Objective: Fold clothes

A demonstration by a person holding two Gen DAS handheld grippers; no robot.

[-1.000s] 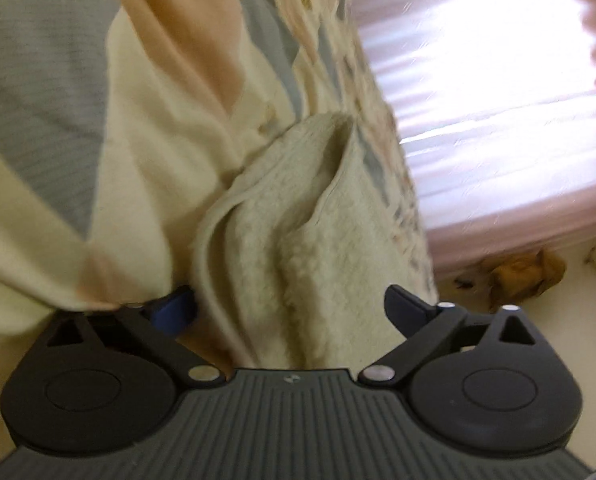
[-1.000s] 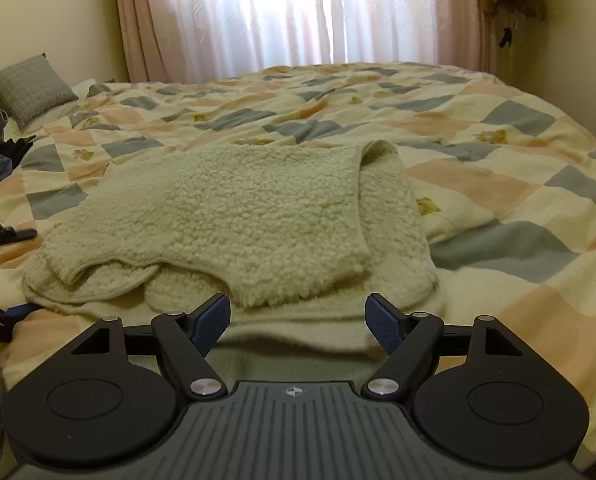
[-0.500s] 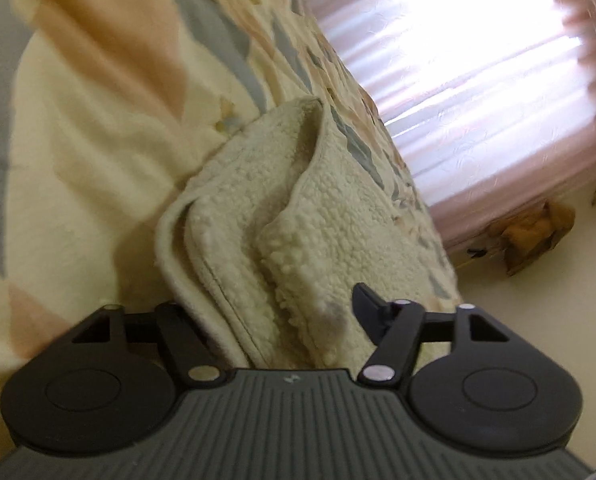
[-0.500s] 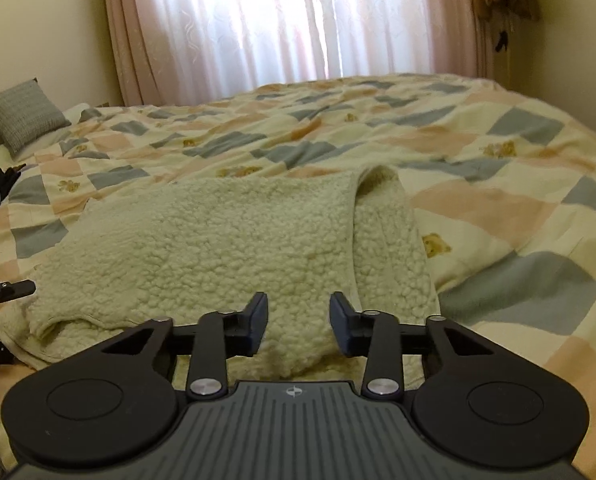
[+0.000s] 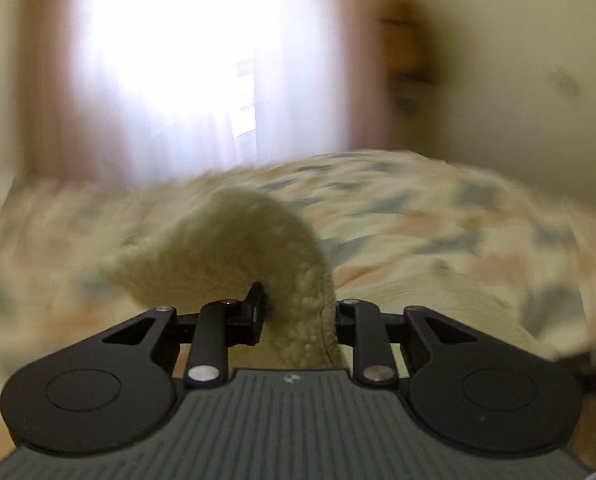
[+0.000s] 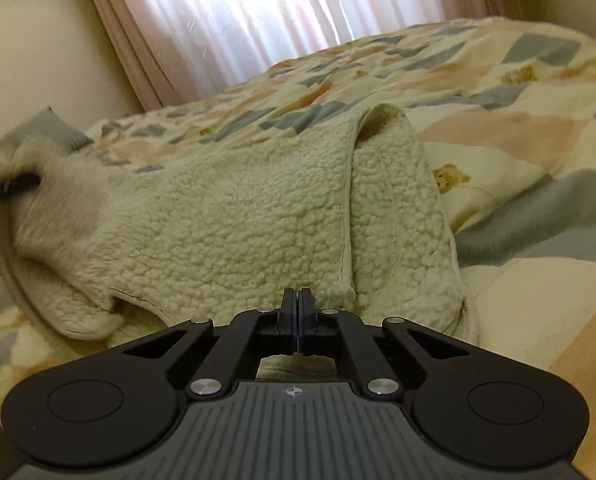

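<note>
- A cream, curly-pile fleece garment (image 6: 258,208) lies on a bed under a patchwork quilt of cream, peach and grey-blue squares (image 6: 518,128), some printed with small brown bears.
- In the right wrist view the fleece is doubled over, one layer on another, with a stitched edge running from the far fold down toward the near hem.
- The black two-finger right gripper (image 6: 297,322) sits at the near hem with its jaws drawn fully together; the pads meet face to face. Whether a thin edge of fleece is caught between them cannot be told, since the hem lies just past and under the tips.
- The black two-finger left gripper (image 5: 298,312) has a thick fold of the same fleece between its jaws, which are closing on it; the fleece rises from the pinch in a hump above the quilt.
- The left wrist view is heavily blurred, so finer detail there is lost.
- At the left edge of the right wrist view the fleece corner is lifted and smeared beside a dark blurred bar.
- Behind the bed hang pale pink sheer curtains (image 6: 234,20) over a bright window, with cream walls either side.
- A grey cushion (image 6: 42,132) lies at the far left of the bed.
- No containers are in view.
</note>
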